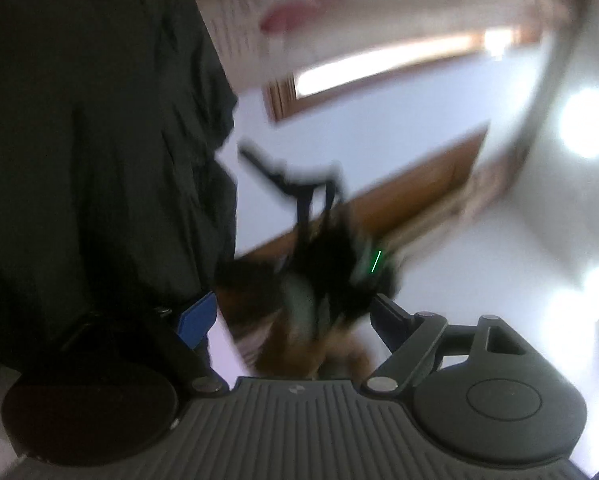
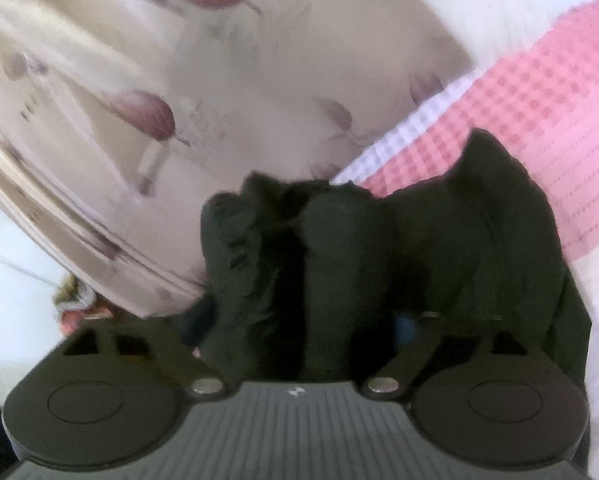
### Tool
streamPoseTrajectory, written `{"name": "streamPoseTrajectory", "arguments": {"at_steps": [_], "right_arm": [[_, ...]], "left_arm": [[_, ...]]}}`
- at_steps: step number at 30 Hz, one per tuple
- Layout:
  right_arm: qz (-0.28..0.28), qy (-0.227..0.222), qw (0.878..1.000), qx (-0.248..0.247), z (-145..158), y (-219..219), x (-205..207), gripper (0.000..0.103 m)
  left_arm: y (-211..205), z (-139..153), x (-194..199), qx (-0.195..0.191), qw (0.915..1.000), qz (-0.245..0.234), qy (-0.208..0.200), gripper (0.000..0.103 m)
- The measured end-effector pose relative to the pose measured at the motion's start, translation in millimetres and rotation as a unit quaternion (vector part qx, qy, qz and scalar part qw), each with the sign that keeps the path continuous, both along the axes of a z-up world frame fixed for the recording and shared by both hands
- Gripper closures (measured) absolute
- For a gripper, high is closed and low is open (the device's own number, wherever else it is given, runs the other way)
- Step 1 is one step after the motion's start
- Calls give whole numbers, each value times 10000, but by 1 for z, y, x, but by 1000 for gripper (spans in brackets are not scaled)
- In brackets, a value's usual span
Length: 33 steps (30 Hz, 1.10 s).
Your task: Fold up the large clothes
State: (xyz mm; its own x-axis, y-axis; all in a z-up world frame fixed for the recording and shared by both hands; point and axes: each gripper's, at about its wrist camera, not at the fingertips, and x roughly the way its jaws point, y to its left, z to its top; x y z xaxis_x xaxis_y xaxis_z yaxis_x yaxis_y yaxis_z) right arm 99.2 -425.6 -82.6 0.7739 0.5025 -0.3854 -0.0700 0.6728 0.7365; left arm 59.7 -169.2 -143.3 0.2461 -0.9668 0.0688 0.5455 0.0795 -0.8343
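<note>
A large black garment hangs at the left of the left wrist view and drapes over my left gripper's left finger. My left gripper stands open, its blue left pad and dark right finger wide apart; whether the left finger catches cloth I cannot tell. In the right wrist view the same black garment is bunched between my right gripper's fingers, which are shut on it and mostly hidden by cloth. The other gripper, blurred, shows in the left wrist view.
A pink and white waffle blanket lies on the right. A cream floral pillow fills the upper left. A brown wooden frame and a white wall are in the left wrist view, with bright lights at the right.
</note>
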Motion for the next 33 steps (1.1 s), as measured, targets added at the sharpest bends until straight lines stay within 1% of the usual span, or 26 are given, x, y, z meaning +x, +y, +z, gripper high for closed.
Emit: {"name": "streamPoseTrajectory", "arguments": {"at_steps": [2, 5, 7, 8, 9, 10, 11, 12, 13, 14, 15, 16, 17, 19, 20, 22, 25, 27, 29, 31, 33], "right_arm": [[84, 123, 9994, -309, 8, 6, 6, 6], [299, 250, 9960, -805, 15, 21, 24, 6], [501, 209, 9925, -1096, 16, 33, 36, 6], [606, 153, 9895, -1306, 16, 40, 41, 9], [711, 89, 9844, -1610, 14, 51, 47, 16], [835, 33, 9802, -1797, 12, 58, 50, 39], [906, -73, 9773, -1911, 12, 64, 52, 49], [954, -213, 9755, -1969, 14, 67, 51, 54], [968, -324, 9754, -1952, 18, 65, 50, 66], [947, -499, 9775, -1820, 25, 60, 47, 76], [916, -659, 9792, -1688, 32, 53, 45, 79], [872, -774, 9800, -1615, 39, 48, 45, 83], [834, -874, 9807, -1540, 45, 41, 43, 85], [792, -998, 9809, -1472, 58, 29, 43, 86], [769, -1043, 9799, -1517, 63, 24, 43, 87], [727, -1113, 9791, -1542, 71, 13, 43, 88], [600, -1163, 9800, -1497, 78, -6, 45, 89], [512, -1168, 9805, -1495, 77, -20, 45, 89], [380, -1128, 9824, -1440, 70, -36, 45, 89], [167, -1072, 9869, -1197, 56, -61, 43, 89], [-14, -1031, 9918, -758, 37, -90, 41, 89]], "left_arm": [[-7, -7, 2, -22, 10000, -36, -51, 21], [-4, -17, 7, -119, 9999, -32, 51, 23], [-3, -20, 7, -107, 9999, -52, 2, 23], [-1, -20, 6, -80, 9999, -56, -38, 23], [-1, -19, 5, -45, 10000, -52, -58, 23], [0, -17, 5, -26, 10000, -36, -32, 23], [6, -14, 3, -25, 10000, -27, 13, 22], [11, -10, 1, -12, 10000, 0, 65, 20], [20, -3, -2, 6, 10000, 33, 67, 17], [29, 4, -5, 60, 9999, 92, -3, 14], [40, 12, -8, 151, 9996, 184, -127, 12], [51, 21, -11, 258, 9988, 323, -261, 6], [61, 27, -14, 333, 9975, 493, -372, 2], [79, 37, -18, 461, 9941, 826, -533, 2], [86, 40, -19, 519, 9928, 934, -539, 1], [89, 44, -16, 655, 9890, 1185, -592, 1], [91, 45, -11, 804, 9853, 1358, -654, 1], [85, 47, -5, 813, 9849, 1358, -696, 1], [75, 50, 1, 873, 9820, 1418, -891, 1], [66, 49, 9, 838, 9809, 1434, -1010, 1], [56, 47, 16, 879, 9801, 1434, -1052, 1]]}}
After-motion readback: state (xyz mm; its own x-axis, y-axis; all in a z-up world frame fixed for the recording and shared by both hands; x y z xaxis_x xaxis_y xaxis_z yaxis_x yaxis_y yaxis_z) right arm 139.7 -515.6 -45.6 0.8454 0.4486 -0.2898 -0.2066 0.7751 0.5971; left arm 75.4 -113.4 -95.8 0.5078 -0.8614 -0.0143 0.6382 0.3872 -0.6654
